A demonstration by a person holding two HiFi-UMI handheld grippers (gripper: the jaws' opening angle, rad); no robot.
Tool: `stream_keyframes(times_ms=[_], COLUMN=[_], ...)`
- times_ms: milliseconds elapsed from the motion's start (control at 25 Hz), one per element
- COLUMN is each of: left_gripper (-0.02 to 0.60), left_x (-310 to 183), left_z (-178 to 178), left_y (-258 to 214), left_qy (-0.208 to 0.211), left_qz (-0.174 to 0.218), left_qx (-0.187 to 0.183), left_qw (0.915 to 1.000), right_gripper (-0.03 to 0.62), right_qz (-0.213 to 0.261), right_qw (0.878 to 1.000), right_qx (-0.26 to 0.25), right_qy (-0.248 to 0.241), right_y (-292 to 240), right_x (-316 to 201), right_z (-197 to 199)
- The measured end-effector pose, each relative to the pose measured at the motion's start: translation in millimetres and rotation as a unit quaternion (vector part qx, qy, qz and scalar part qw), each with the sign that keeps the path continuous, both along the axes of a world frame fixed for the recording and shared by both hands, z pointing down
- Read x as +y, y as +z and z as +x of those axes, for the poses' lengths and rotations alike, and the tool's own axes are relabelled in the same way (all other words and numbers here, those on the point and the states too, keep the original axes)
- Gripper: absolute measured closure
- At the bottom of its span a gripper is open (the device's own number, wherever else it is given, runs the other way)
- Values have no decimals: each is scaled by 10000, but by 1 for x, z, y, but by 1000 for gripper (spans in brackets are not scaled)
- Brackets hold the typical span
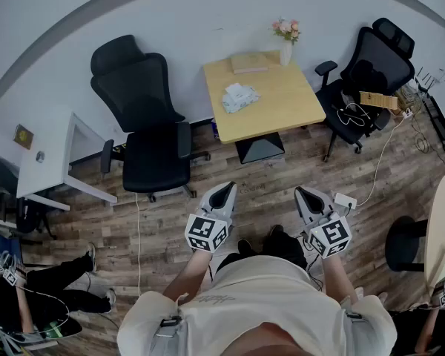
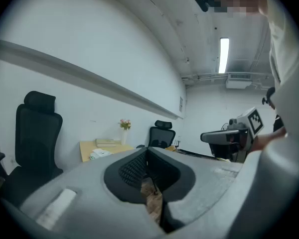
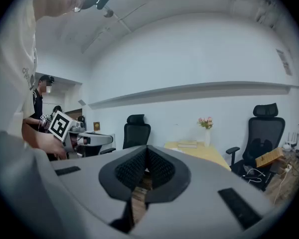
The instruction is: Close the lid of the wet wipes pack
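The wet wipes pack is a white, crumpled packet lying on the small yellow table far ahead of me; whether its lid stands open I cannot make out at this distance. The left gripper view shows the pack small on that table. My left gripper and right gripper are held close to my body over the wood floor, well short of the table. Both are shut, jaws meeting at the tips with nothing between them, as seen at the left gripper and the right gripper.
A black office chair stands left of the table and another right of it, with a box on its seat. A book and a flower vase sit at the table's back. A white desk is left; cables trail right.
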State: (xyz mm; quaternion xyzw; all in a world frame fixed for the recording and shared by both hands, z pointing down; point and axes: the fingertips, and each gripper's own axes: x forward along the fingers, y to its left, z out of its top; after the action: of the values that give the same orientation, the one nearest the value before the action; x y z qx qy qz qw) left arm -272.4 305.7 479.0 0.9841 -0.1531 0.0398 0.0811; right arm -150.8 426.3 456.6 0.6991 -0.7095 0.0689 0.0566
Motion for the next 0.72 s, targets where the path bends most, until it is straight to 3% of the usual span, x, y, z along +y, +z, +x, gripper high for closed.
stream_keyframes(times_ms=[400, 720], left_gripper=[565, 565], left_x=[-12, -24], left_z=[4, 36], left_y=[9, 8], left_qy=[-105, -234], left_qz=[-121, -74], left_qx=[-71, -258], left_qw=[9998, 9994], right_gripper=[592, 592], right_qz=[-9, -46], right_qw=[10000, 9999], right_qx=[-34, -91], right_qy=[-80, -127], right_y=[2, 12], right_x=[-8, -33], right_z=[1, 42])
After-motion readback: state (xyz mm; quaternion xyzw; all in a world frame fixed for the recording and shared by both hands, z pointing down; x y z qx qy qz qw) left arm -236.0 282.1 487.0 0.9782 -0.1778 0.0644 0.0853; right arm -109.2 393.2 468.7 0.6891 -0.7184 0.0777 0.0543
